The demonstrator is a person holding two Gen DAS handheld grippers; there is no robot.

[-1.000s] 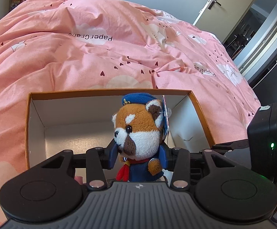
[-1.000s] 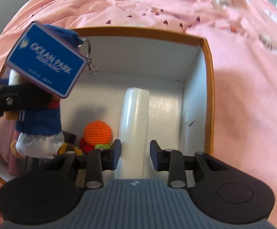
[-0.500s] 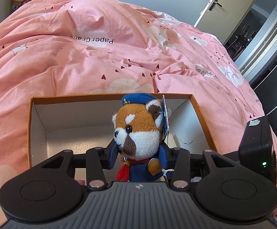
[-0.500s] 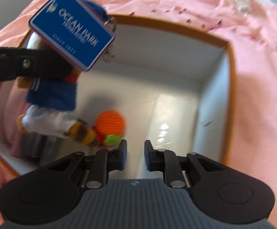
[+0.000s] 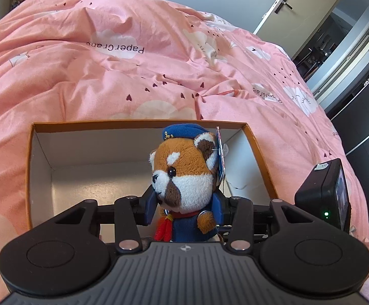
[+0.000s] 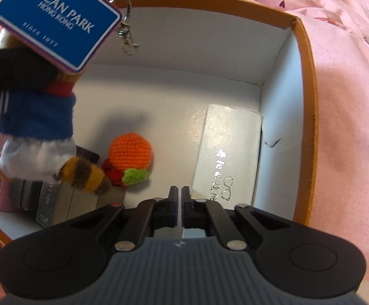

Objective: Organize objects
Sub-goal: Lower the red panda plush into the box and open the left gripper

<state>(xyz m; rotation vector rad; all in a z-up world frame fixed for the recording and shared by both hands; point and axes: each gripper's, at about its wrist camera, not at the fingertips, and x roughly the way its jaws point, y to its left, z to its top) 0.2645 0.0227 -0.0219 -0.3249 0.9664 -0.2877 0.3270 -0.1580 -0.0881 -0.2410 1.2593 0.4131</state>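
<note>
Red panda plush (image 5: 184, 178) pinched by left gripper (image 5: 184, 209), hanging over box (image 6: 304, 76) on bed (image 5: 108, 76). Step: stowing plush. Next: lower w/ care beside orange crochet toy (image 6: 129, 150), then let go. Right gripper (image 6: 179, 203) pressed together, empty.

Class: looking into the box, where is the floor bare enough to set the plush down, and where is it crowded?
Bare floor lies between the orange crochet toy and the white case, reaching the back wall of the box. The left front corner is crowded with cards.
</note>
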